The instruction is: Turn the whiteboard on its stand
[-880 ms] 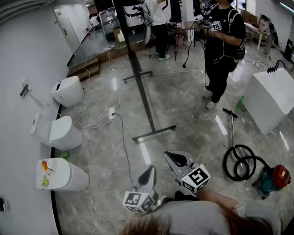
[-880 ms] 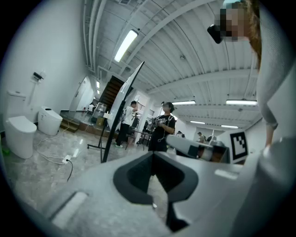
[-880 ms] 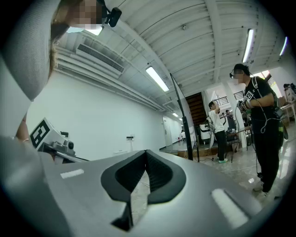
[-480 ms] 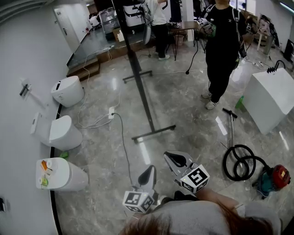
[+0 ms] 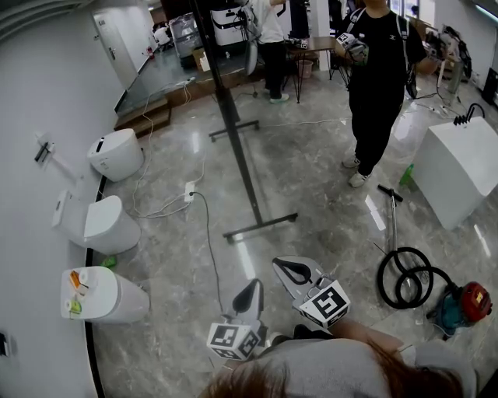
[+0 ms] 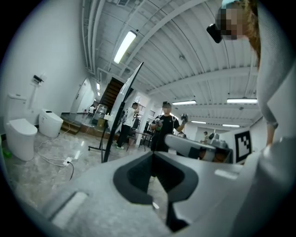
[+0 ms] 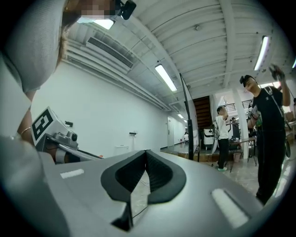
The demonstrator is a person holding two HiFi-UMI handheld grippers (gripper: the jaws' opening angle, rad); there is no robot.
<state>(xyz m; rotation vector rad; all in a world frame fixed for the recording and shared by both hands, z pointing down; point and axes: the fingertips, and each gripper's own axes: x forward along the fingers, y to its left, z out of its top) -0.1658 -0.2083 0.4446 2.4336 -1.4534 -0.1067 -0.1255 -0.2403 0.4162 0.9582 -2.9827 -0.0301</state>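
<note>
Two grippers low in head view, close to holder's body. Left gripper (image 5: 250, 292) clenched, nothing in it, same spot as before. Right gripper (image 5: 289, 269) clenched too, empty, now bit higher and more to left. Whiteboard (image 5: 233, 128) stands edge-on on its stand, well apart from both, not moved. Person in black (image 5: 381, 85), right of whiteboard, now holds arms wider.

left gripper (image 5: 253, 288): light grey shell, black pads | right gripper (image 5: 289, 268): same grey and black | left cube (image 5: 232, 340), right cube (image 5: 325, 304): white with black square marks | top (image 5: 334, 369): grey, grey sleeves | hair (image 5: 257, 382): reddish brown | head camera (image 7: 126, 9): small, black
</note>
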